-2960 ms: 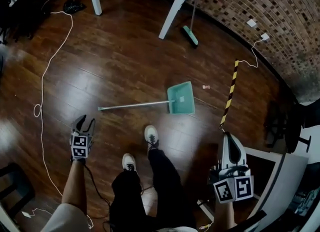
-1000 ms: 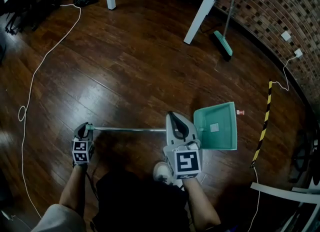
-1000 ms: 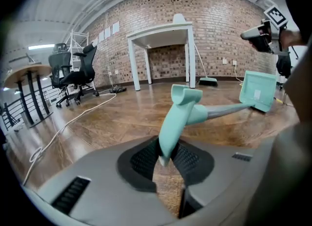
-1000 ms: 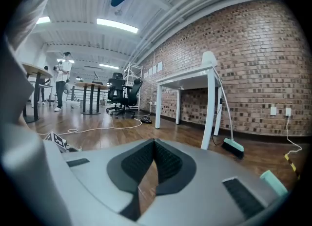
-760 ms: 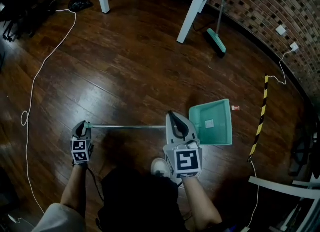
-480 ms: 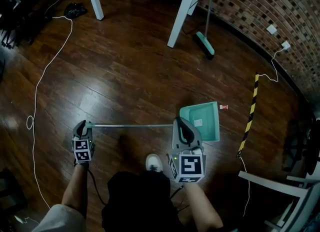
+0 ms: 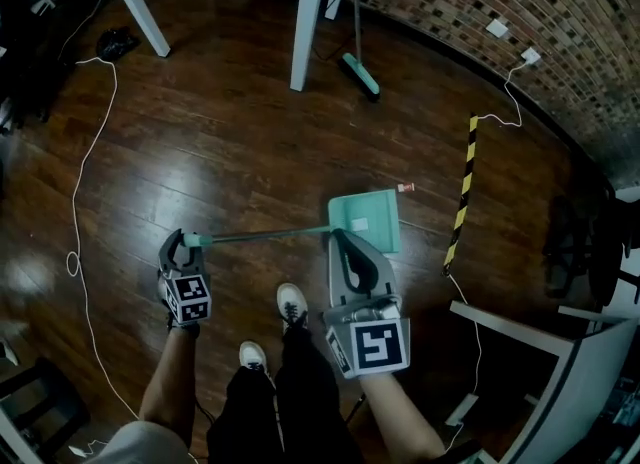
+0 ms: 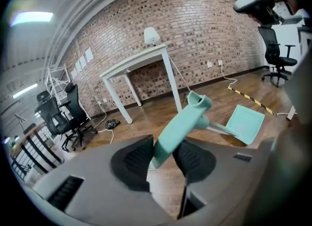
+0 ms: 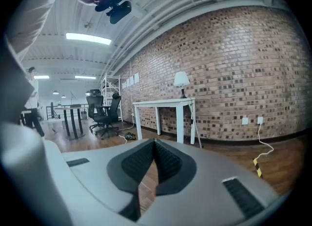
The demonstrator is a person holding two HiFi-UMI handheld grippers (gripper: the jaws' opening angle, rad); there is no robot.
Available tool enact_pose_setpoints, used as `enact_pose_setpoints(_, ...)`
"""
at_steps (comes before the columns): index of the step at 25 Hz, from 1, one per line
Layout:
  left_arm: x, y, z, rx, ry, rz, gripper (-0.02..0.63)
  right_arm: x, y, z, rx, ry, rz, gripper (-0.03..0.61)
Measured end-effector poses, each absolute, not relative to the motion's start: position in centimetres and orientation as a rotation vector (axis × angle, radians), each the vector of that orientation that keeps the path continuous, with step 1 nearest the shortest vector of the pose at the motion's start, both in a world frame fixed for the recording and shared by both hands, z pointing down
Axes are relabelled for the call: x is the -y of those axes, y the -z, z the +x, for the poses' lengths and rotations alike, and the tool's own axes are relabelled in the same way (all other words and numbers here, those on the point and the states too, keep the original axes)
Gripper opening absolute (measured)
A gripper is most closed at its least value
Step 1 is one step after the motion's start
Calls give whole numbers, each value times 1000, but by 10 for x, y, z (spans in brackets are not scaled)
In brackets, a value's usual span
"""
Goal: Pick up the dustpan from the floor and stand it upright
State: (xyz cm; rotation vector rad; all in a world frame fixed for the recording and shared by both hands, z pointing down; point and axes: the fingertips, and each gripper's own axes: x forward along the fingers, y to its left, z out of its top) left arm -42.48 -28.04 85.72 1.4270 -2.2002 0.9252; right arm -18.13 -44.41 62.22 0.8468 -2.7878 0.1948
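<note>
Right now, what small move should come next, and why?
Probably tip the handle upward so the pan swings down. The pole runs crosswise, and the handle sits between the left gripper's jaws, which have just been opening.

Two grippers: the left gripper [image 7: 178,242] and the right gripper [image 7: 342,240]. One teal dustpan [image 7: 365,217], reaching from one to the other. Two shoes [image 7: 292,302], between and behind them. Ahead of the right gripper: one white table [image 7: 305,22], one broom [image 7: 358,70], two wall sockets [image 7: 497,27] and one small red-and-white scrap [image 7: 405,188]; to its right, one striped tape strip [image 7: 461,192]. One lamp [image 8: 151,35] on the table. Three office chairs [image 8: 73,108]: two far left of the left gripper, one far right. One long white cable [image 7: 85,152] left of it
</note>
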Motion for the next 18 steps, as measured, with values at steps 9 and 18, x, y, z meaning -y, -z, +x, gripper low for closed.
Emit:
enact_pose_setpoints(9, 369, -767, -365, 2184, -1298, 1582, 128, 462, -582, -88, 2658, -314, 1069, 8)
enact_pose_setpoints(18, 443, -707, -267, 2088, -1567, 1798, 138, 482, -544, -22, 2559, -389, 1301, 8)
